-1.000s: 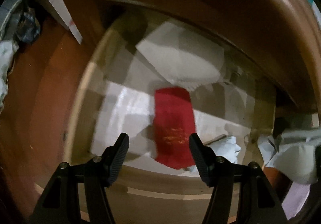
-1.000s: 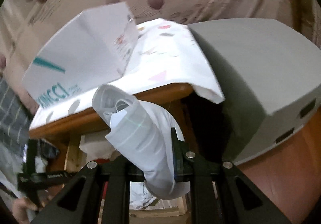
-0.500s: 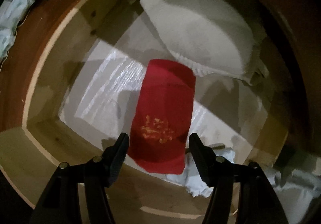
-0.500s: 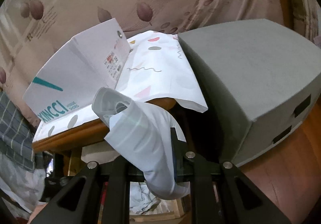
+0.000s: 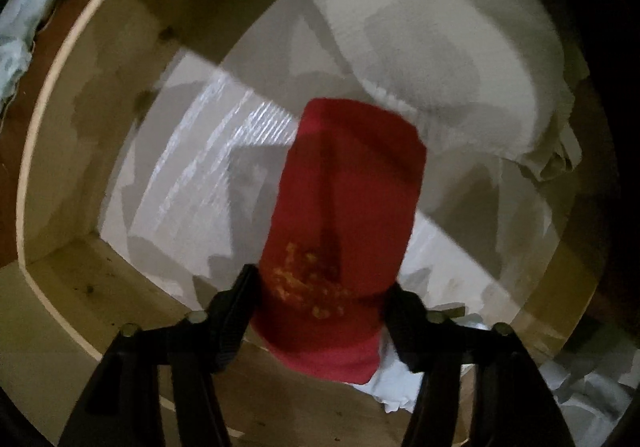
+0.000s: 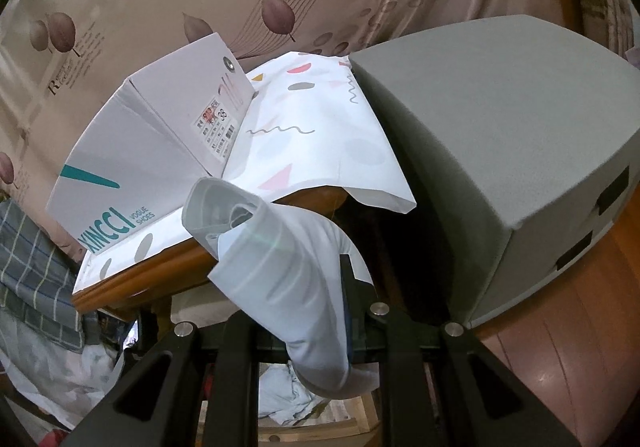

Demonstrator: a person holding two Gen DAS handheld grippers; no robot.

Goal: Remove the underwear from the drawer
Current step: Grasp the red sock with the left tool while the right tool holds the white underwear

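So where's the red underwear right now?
In the left wrist view, the red underwear lies in the wooden drawer, between the left gripper's fingers, beside a white folded cloth.

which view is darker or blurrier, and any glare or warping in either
Left wrist view: dim and softly blurred, claw shadow falling on the red underwear, glare streaks on the shiny drawer liner, drawer rim bowed by the fisheye. Right wrist view: bright and sharp, with a faint flare on the white garment.

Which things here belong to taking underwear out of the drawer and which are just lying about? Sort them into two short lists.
Job:
drawer
red underwear, between the left gripper fingers, whose jaws have just been closing
white garment, clamped in the right gripper

Lying about:
shoe box
grey box
patterned cloth
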